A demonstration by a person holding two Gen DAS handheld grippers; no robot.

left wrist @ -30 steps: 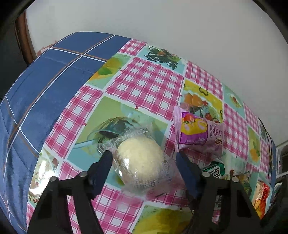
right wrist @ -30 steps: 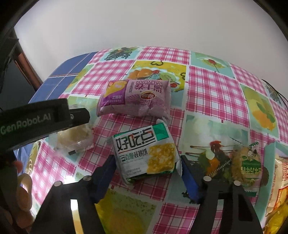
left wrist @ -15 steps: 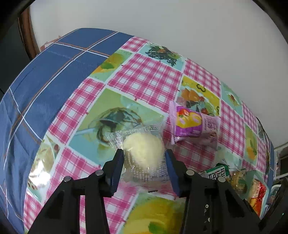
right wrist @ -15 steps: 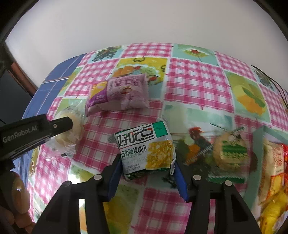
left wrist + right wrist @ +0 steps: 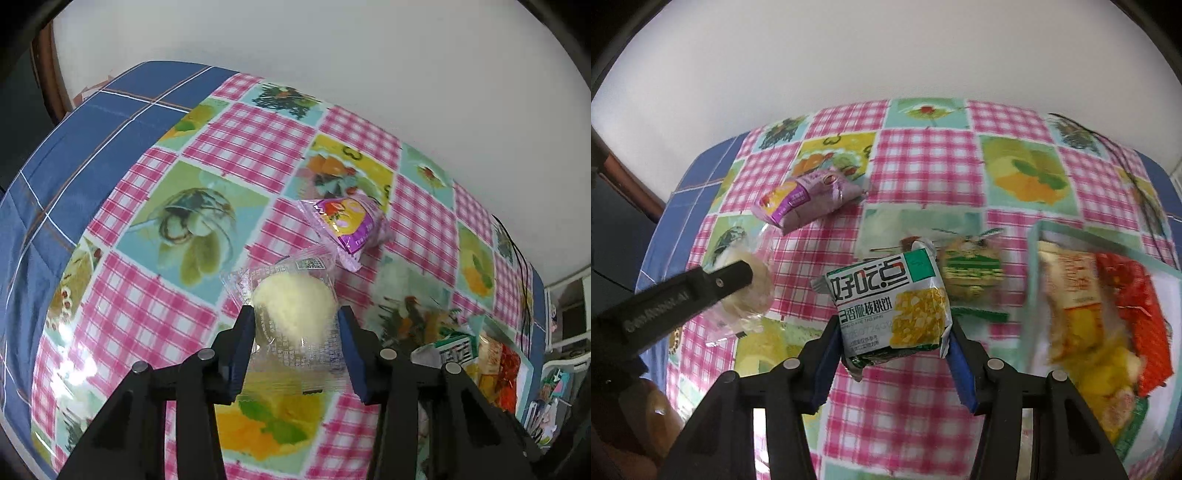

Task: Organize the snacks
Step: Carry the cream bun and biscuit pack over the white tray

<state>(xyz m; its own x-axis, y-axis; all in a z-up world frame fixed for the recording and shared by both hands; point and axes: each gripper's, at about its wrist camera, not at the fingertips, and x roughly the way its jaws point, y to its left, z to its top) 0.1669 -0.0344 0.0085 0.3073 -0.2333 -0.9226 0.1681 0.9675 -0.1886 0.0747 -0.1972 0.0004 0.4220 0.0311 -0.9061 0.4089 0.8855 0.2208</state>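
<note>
My left gripper (image 5: 295, 325) is shut on a pale round bun in clear wrap (image 5: 295, 310) and holds it above the checked tablecloth; the bun also shows in the right wrist view (image 5: 753, 291). My right gripper (image 5: 892, 328) is shut on a green-and-white biscuit pack (image 5: 890, 302) lifted off the table. A purple snack pack (image 5: 343, 225) lies on the cloth beyond the bun, also in the right wrist view (image 5: 805, 199). A teal tray (image 5: 1038, 236) at the right holds several yellow and red snack packs.
A small green-and-tan round snack (image 5: 971, 273) lies on the cloth between the biscuit pack and the tray. The table's blue cloth edge (image 5: 74, 147) is at the left. A white wall rises behind. A dark cable (image 5: 1137, 177) runs at the far right.
Both grippers closed on their snacks and lifted them. The right gripper moved toward the tray, which has come into view; the left gripper rose with the bun.
</note>
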